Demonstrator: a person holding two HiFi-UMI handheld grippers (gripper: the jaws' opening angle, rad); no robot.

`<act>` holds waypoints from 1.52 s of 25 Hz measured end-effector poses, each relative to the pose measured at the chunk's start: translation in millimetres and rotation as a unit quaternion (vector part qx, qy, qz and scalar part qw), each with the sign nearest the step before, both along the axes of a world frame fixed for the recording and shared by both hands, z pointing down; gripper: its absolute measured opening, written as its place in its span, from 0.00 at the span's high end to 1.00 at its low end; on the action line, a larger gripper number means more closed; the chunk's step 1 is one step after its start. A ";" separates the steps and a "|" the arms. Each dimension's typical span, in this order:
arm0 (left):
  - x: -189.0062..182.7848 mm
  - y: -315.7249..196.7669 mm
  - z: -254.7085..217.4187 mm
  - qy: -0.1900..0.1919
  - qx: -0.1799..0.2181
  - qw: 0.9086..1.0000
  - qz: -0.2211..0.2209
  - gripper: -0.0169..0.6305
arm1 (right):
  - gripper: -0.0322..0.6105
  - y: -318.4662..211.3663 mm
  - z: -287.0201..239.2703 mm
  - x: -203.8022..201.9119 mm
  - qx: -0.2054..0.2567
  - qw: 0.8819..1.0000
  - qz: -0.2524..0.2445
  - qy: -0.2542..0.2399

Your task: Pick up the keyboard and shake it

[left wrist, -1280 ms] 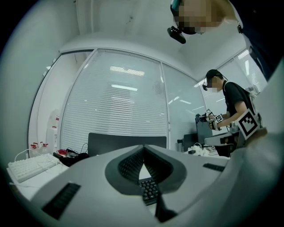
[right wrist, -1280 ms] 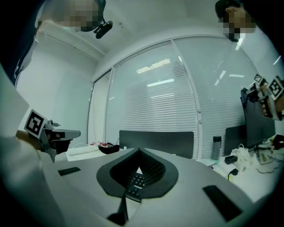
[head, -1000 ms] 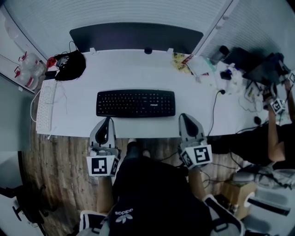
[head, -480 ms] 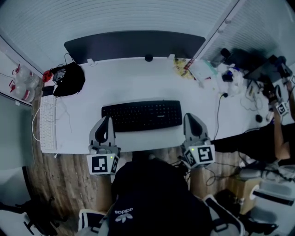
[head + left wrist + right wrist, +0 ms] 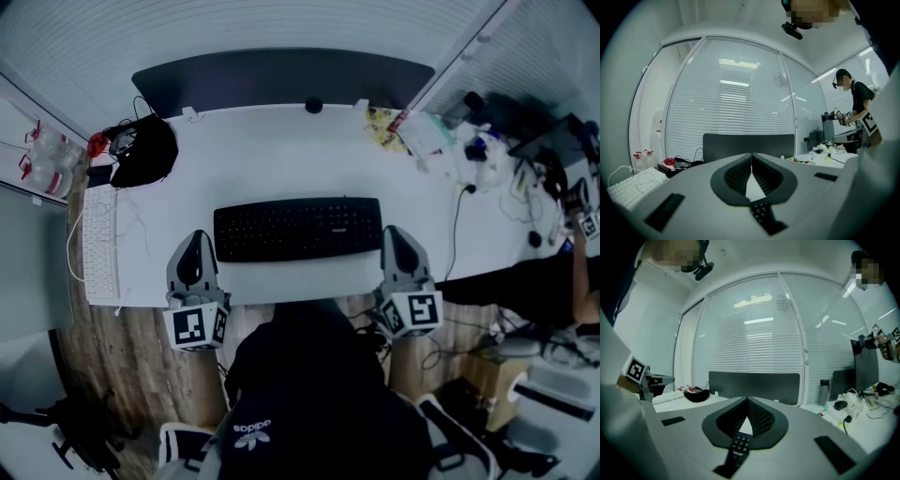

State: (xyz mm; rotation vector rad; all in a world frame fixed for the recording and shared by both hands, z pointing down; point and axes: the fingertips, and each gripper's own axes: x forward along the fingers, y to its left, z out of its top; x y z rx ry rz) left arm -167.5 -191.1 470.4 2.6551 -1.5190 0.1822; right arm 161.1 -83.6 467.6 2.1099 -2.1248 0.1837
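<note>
The black keyboard lies flat on the white tabletop, keys up. Its long side runs across between the 2 hand-held grippers. Its left end sits just beside the tip of the left hand-held gripper, and its right end just beside the tip of the right hand-held gripper. Whether either one touches it, I can't tell. It's a full-size board, resting near the tabletop's front edge.

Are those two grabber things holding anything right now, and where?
Nothing is held: the left gripper and right gripper have shut, empty jaws near the keyboard's ends.
</note>
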 end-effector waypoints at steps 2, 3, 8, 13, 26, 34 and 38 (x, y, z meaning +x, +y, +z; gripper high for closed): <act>0.6 -0.4 1.6 -0.002 -0.002 1.000 -0.004 0.96 | 0.94 -4.0 0.3 0.6 0.002 1.000 -0.005 -0.002; 1.5 -0.6 2.3 -0.004 -0.004 1.000 -0.006 0.96 | 0.94 -5.9 0.3 1.2 0.002 1.000 -0.007 -0.003; 10.8 -1.8 3.3 -0.008 -0.007 1.000 -0.011 0.96 | 0.94 -13.7 0.0 10.0 -0.001 1.000 -0.018 -0.006; 25.0 -3.2 1.9 -0.013 -0.007 1.000 -0.011 0.96 | 0.94 -21.1 -3.3 27.1 -0.004 1.000 -0.027 -0.004; 15.2 -16.0 60.0 -0.046 -0.091 0.994 -0.043 0.96 | 0.94 -30.5 54.1 66.1 -0.085 0.995 -0.022 -0.038; 17.4 -34.1 131.4 -0.049 -0.201 0.978 -0.008 0.71 | 0.78 -42.0 107.1 81.2 -0.143 0.987 -0.032 -0.073; 15.1 -41.3 171.6 -0.042 -0.262 0.964 -0.009 0.67 | 0.74 -46.9 138.2 76.6 -0.179 0.978 -0.046 -0.093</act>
